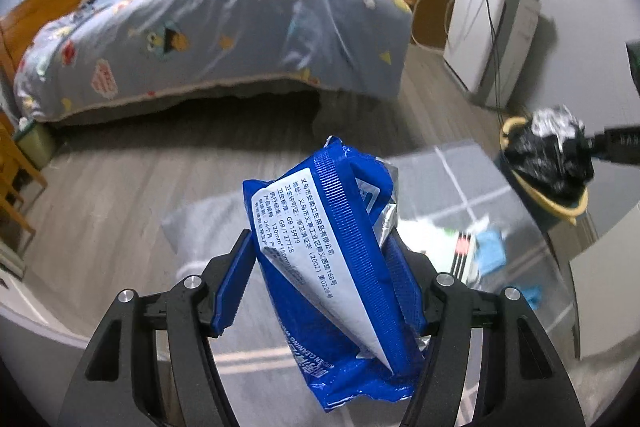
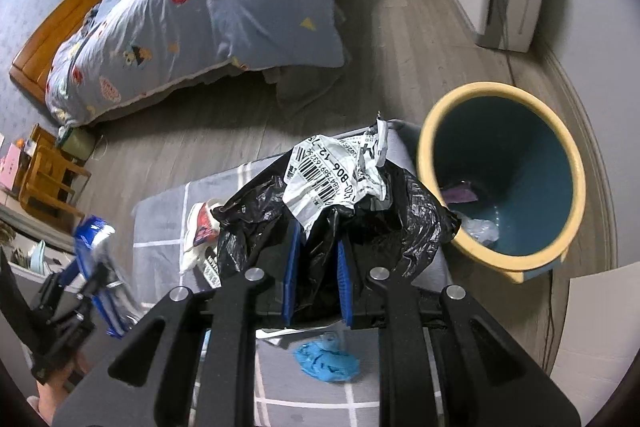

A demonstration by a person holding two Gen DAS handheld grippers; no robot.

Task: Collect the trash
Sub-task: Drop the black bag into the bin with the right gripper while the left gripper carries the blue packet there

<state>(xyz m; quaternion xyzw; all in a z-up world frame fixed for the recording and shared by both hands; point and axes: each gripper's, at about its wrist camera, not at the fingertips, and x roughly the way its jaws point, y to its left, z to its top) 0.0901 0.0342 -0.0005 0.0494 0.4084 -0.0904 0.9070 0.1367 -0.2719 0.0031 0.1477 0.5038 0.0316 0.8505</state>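
A crumpled black plastic bag with a white barcode label [image 2: 340,183] is pinched by the right gripper [image 2: 318,263] beside the yellow-rimmed teal bin [image 2: 432,131]; it should be released only once carried over the rim. A blue wipes packet [image 1: 332,247] is clamped in the left gripper [image 1: 320,275], above the grey checked mat [image 2: 160,219].

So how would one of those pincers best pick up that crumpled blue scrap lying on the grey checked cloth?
Come straight down on the crumpled blue scrap and pinch its raised middle folds. It lies low and flat on the grey checked cloth, so a sideways approach offers no edge.
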